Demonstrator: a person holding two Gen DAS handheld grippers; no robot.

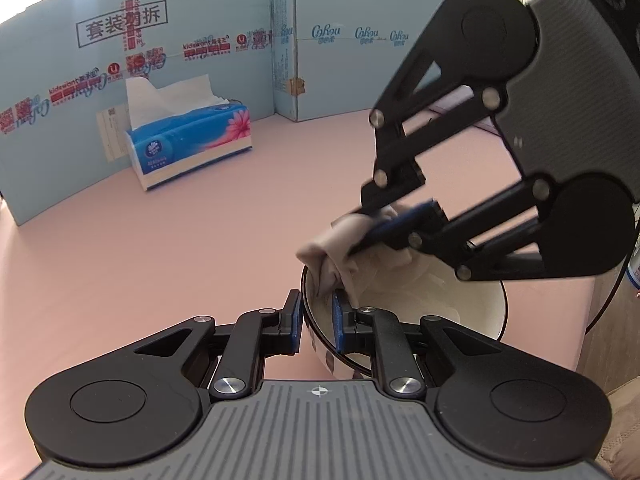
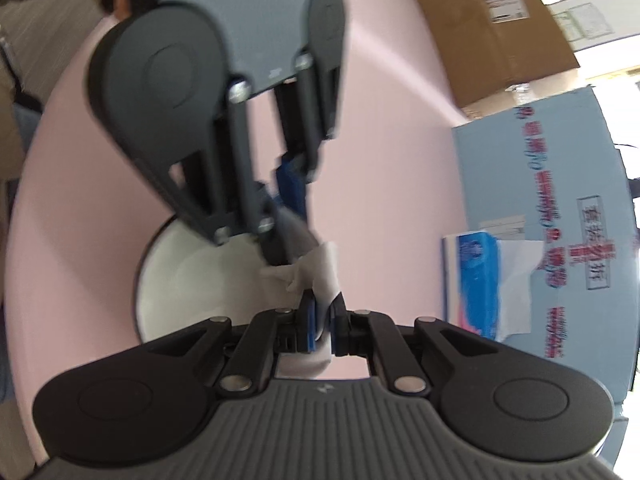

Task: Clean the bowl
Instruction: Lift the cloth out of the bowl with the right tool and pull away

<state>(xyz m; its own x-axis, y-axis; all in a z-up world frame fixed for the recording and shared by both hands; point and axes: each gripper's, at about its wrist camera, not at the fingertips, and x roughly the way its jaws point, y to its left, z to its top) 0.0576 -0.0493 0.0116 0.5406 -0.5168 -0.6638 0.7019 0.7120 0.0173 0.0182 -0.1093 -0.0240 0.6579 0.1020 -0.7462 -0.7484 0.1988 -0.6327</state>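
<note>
I am pinching the bowl's (image 1: 476, 312) rim in my left claw (image 1: 316, 322) while my right claw (image 2: 323, 322) is squeezing a crumpled tissue (image 2: 320, 268) over it.

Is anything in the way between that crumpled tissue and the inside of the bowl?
Nothing visible. The right gripper pinches the tissue just over the bowl near its rim, while the left gripper clamps that rim.
</note>
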